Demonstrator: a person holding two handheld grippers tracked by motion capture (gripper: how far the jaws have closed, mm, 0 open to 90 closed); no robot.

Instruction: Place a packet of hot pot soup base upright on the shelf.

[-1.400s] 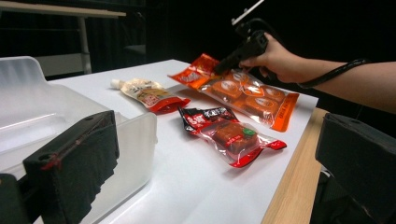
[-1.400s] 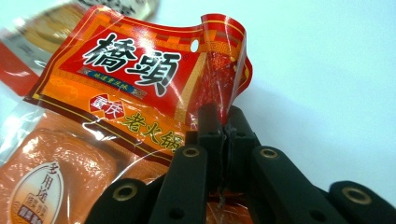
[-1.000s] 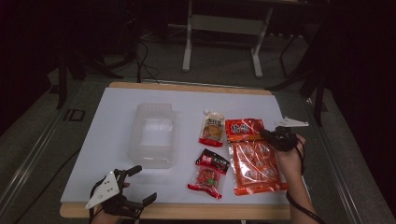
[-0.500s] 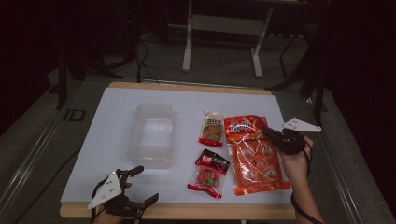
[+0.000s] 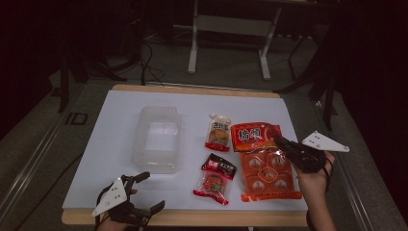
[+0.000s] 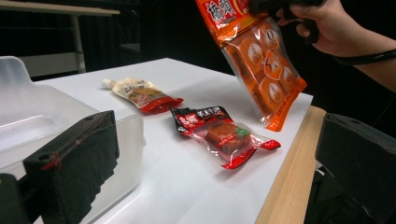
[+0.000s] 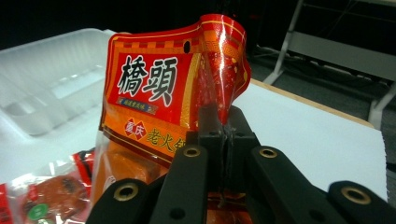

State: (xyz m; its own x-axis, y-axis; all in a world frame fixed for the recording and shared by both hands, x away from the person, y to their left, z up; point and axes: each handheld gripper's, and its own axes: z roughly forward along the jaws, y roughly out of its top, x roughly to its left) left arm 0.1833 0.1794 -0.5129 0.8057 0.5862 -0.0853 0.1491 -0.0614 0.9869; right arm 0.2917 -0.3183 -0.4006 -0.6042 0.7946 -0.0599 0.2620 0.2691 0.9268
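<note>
Orange and glossy, the large plastic pouch of hotpot base (image 5: 263, 161) hangs from the right gripper (image 5: 279, 140), clenched on one top corner, its bottom edge apparently only just clear of the white table (image 5: 115, 144) near the right edge. That thin corner pinch could slip, or the swinging pouch could clip the small red-and-black snack pack (image 5: 215, 179) beside it. The left gripper (image 5: 144, 195) rests with jaws spread at the front edge, beside the clear plastic tub (image 5: 156, 139).

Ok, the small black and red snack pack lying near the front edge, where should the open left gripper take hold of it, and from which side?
Probably by the black sealed top edge of the snack pack. It lies flat and thin there, while the middle bulges. The left gripper could come low from the front-left, past the clear tub.
</note>
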